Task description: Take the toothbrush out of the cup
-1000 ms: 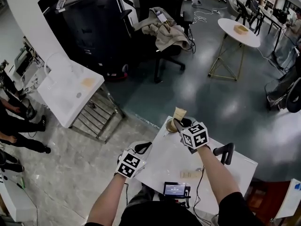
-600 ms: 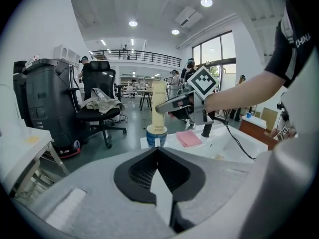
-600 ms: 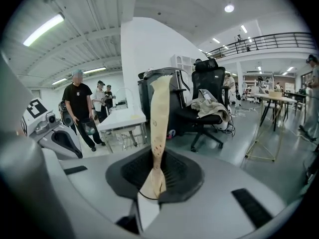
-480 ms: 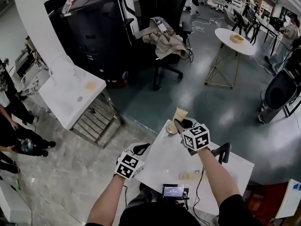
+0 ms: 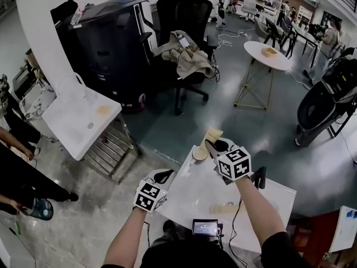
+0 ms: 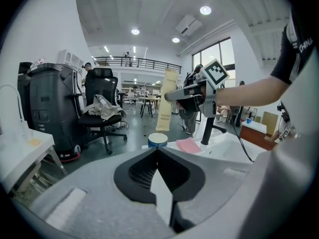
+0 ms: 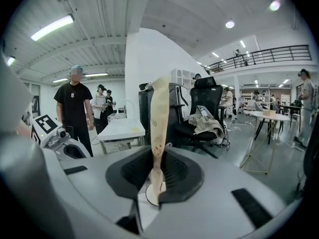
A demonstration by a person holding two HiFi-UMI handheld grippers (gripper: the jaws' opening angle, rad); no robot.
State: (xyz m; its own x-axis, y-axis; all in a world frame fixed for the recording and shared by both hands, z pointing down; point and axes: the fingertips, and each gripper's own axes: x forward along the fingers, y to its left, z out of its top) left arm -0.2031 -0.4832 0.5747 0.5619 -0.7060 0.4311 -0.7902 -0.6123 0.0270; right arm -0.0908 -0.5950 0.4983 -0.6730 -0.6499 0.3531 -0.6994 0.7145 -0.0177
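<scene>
While the right gripper (image 5: 214, 146) hangs over the far corner of the white counter (image 5: 262, 197), its jaws are clamped on the toothbrush (image 7: 158, 123), which is sealed in a long beige paper sleeve. The pads pinch the sleeve low down, so most of its length stands up above the jaws, nearly upright with a slight lean. In the left gripper view the sleeve's lower end sits just above the rim of the cup (image 6: 158, 140), with a thin gap between them, so the toothbrush looks clear of the cup but is directly over it. The right gripper view agrees: the cup's round mouth shows below, through the gap behind the jaws.

The cup is blue with a pale rim and stands upright near the counter's far edge. A pink sheet (image 6: 188, 145) lies flat just beside it.

The left gripper (image 5: 165, 175) is held beside the counter's left edge, well apart from the cup, pointing towards it. Its jaws are together with nothing between them.

A small device with a lit screen (image 5: 205, 226) lies at the near edge of the counter, close to the person.
</scene>
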